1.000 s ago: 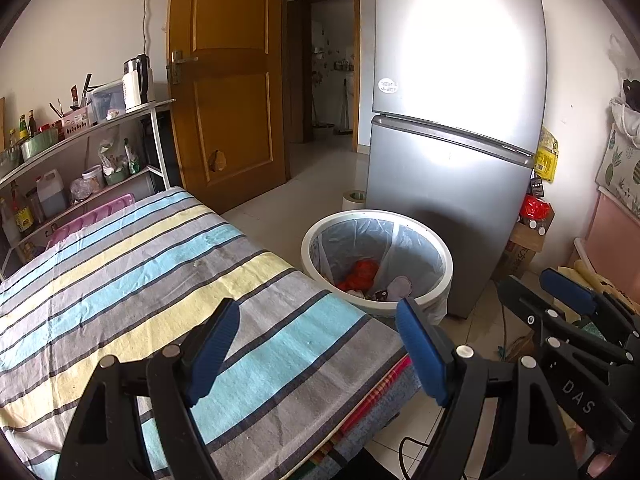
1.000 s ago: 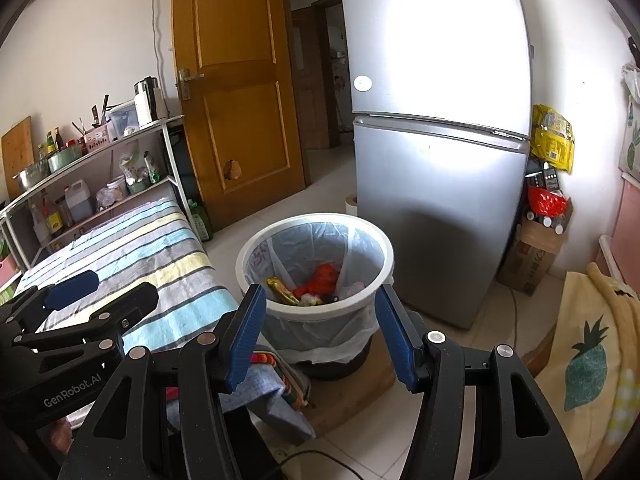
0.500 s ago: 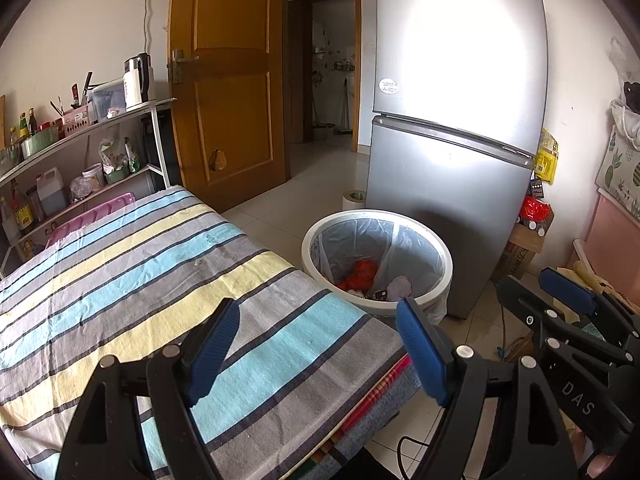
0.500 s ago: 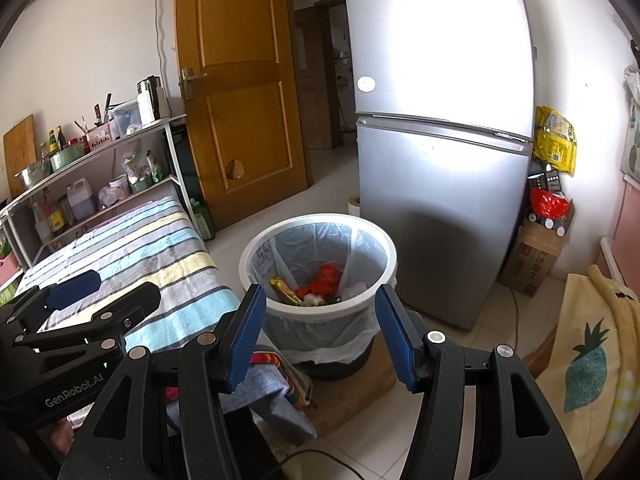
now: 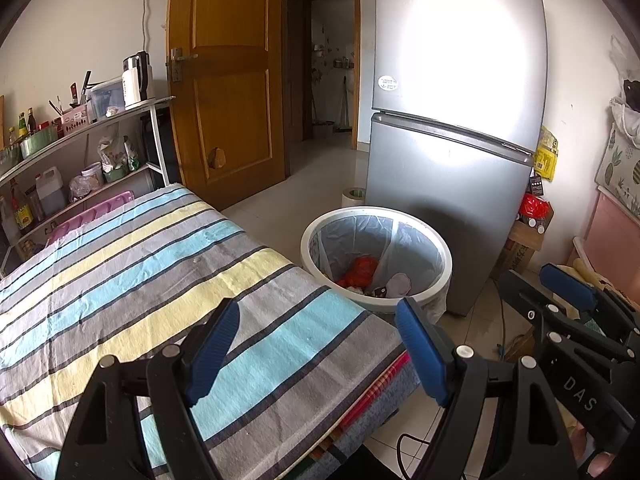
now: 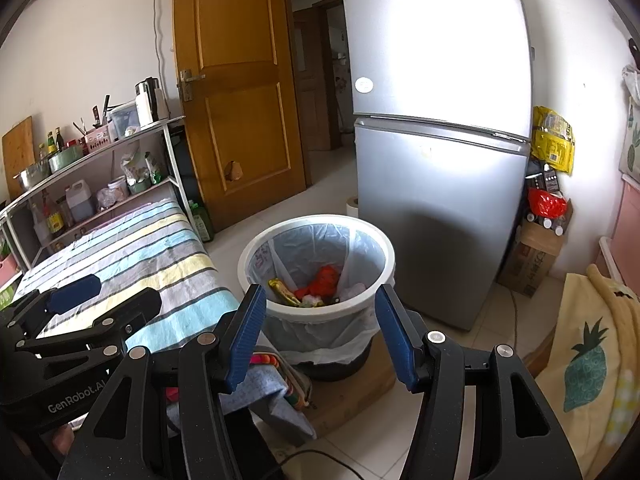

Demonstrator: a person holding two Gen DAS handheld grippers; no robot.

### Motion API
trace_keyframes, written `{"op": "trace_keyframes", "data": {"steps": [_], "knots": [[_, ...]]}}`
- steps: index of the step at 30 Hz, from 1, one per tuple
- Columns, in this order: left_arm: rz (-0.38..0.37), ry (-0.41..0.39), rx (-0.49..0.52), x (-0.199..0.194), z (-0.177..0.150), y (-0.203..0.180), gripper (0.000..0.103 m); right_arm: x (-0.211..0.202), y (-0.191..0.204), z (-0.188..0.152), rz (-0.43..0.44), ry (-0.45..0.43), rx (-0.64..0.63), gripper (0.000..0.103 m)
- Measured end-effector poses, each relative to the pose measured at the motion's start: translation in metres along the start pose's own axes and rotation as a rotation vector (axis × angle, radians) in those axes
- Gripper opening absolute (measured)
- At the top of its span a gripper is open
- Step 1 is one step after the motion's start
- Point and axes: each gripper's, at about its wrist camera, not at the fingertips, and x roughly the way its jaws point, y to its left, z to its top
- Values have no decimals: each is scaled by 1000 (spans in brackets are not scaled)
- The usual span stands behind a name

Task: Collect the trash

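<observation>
A white trash bin (image 5: 376, 216) (image 6: 316, 222) with a clear liner stands on the floor between the striped table and the fridge. Red, yellow and pale trash (image 6: 320, 284) lies inside it. My left gripper (image 5: 318, 346) hovers open over the table's near corner, nothing between its blue pads. My right gripper (image 6: 320, 330) is open just in front of the bin, empty too. Each gripper shows at the edge of the other's view: the right gripper (image 5: 568, 312) and the left gripper (image 6: 80, 300).
The striped cloth covers the table (image 5: 120, 280). A silver fridge (image 5: 456, 140) stands behind the bin, a wooden door (image 5: 228, 100) further back. A shelf rack (image 5: 80, 152) with bottles and a kettle lines the left wall. Boxes and bags (image 6: 540, 224) sit right of the fridge.
</observation>
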Motion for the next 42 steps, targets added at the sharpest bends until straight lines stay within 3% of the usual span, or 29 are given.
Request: {"op": "trace_keyframes", "data": {"steps": [42], "knots": [[2, 0, -1, 0, 0, 0, 82, 1, 2, -2, 8, 6, 0, 58]]}}
